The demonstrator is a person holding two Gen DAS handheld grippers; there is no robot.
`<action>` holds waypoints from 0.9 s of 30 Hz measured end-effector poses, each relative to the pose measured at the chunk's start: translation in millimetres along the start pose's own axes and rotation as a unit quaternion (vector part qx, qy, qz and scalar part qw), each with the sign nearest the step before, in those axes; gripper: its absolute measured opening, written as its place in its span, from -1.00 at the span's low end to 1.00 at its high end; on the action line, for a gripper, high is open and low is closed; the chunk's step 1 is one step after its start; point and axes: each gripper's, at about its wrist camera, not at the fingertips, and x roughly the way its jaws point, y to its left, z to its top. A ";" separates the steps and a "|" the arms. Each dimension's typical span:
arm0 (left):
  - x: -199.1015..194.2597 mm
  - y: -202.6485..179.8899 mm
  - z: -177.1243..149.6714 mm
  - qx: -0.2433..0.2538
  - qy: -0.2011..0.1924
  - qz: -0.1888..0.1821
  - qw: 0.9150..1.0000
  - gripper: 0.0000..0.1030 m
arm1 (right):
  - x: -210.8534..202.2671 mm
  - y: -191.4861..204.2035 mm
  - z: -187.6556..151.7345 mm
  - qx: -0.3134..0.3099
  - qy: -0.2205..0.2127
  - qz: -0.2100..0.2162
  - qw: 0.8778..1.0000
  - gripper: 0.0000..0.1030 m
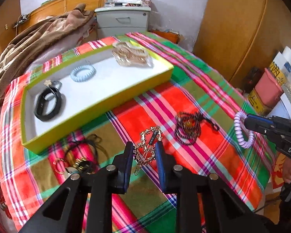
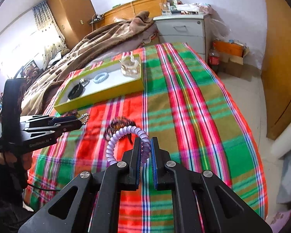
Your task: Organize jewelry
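Bed covered with a plaid cloth (image 1: 184, 101), jewelry scattered on it. Working left to right in my left wrist view.

Far left: yellow-rimmed tray (image 1: 99, 101) with white floor. Inside it, a black bangle (image 1: 47, 104) at the near-left end, a small metal clip (image 1: 52, 83) just behind it, a pale blue coil band (image 1: 83, 73) mid-tray, a clear packet of gold-toned pieces (image 1: 132, 55) at the far end.

Below the tray, on the cloth: black cords with a gold ring and clasp (image 1: 77, 161), tangled.

Centre: my left tool (image 1: 144, 153), jaws parted, no pinch. A rhinestone hair clip (image 1: 148, 147) lies on the cloth between the fingers; I can't confirm either pad touches it.

Right of that: dark beaded necklace (image 1: 188, 128) with an amber bead, loose on the cloth, apart from both tools.

Far right: my right tool (image 2: 145, 149) clenched on a lilac coil band (image 2: 124, 136). The band is pinched at one side, the rest of the loop arching free to the left, lifted off the cloth.
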 end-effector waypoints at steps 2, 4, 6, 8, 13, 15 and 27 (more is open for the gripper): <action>-6.9 5.0 6.9 -0.001 -0.010 0.005 1.000 -0.53 | 1.1 4.8 12.0 -0.010 -0.008 0.002 1.000 -0.81; -11.7 12.1 14.6 -0.007 -0.018 0.006 1.000 -0.53 | 4.3 9.7 25.7 -0.019 -0.014 0.003 1.000 -0.81; -16.4 20.1 24.8 -0.010 -0.028 0.009 1.000 -0.53 | 9.5 14.4 38.4 -0.028 -0.019 0.003 0.999 -0.81; -18.6 27.6 35.1 -0.015 -0.036 0.013 0.999 -0.53 | 18.0 20.2 54.5 -0.034 -0.022 0.010 0.999 -0.81; -21.1 49.4 57.9 -0.031 -0.050 0.023 0.998 -0.53 | 41.9 32.4 87.1 -0.049 -0.024 0.016 0.998 -0.81; -16.8 59.7 67.1 -0.041 -0.049 0.020 0.998 -0.53 | 53.9 34.6 99.1 -0.044 -0.021 0.018 0.999 -0.81; 22.9 99.5 95.1 -0.074 -0.030 0.039 0.996 -0.53 | 125.3 42.3 135.6 -0.050 0.028 0.022 0.998 -0.81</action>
